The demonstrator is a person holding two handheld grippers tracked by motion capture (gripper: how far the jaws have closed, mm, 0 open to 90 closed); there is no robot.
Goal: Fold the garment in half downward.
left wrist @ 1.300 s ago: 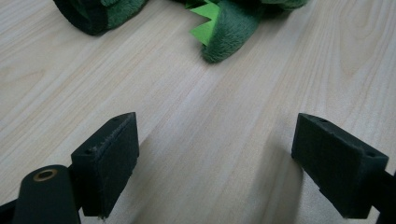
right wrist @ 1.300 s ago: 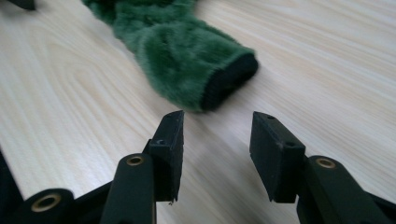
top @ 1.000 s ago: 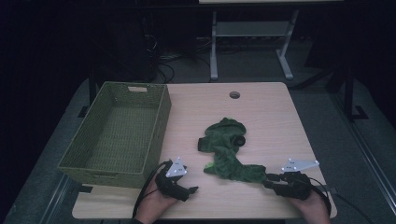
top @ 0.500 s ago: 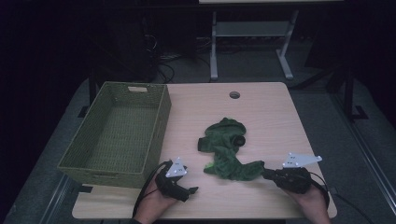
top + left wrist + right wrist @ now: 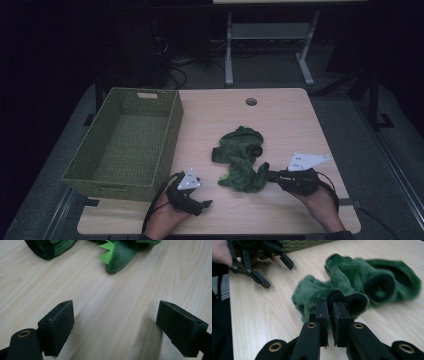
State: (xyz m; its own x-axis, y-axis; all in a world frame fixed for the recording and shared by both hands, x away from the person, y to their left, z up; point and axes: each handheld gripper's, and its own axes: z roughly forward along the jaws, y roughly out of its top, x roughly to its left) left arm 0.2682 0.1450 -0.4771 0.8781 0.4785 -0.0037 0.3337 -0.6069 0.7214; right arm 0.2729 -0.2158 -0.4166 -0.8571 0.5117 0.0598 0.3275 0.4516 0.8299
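A crumpled green plush garment (image 5: 240, 155) with black cuffs lies in the middle of the wooden table (image 5: 290, 115). My right gripper (image 5: 265, 175) is at its near right edge. In the right gripper view the jaws (image 5: 330, 312) have just been closing and are shut on a black-edged fold of the garment (image 5: 362, 277), held slightly off the table. My left gripper (image 5: 205, 204) rests low at the front edge, left of the garment. Its jaws (image 5: 122, 322) stand wide open over bare wood, with the garment (image 5: 117, 257) just ahead.
A green woven basket (image 5: 170, 135) stands on the left part of the table, beside my left hand. A round cable hole (image 5: 251, 101) sits near the far edge. The left gripper (image 5: 262, 265) appears far off in the right gripper view.
My right gripper closed on the garment's near edge and rose a little, drawing that fold up with it. The left gripper stayed put.
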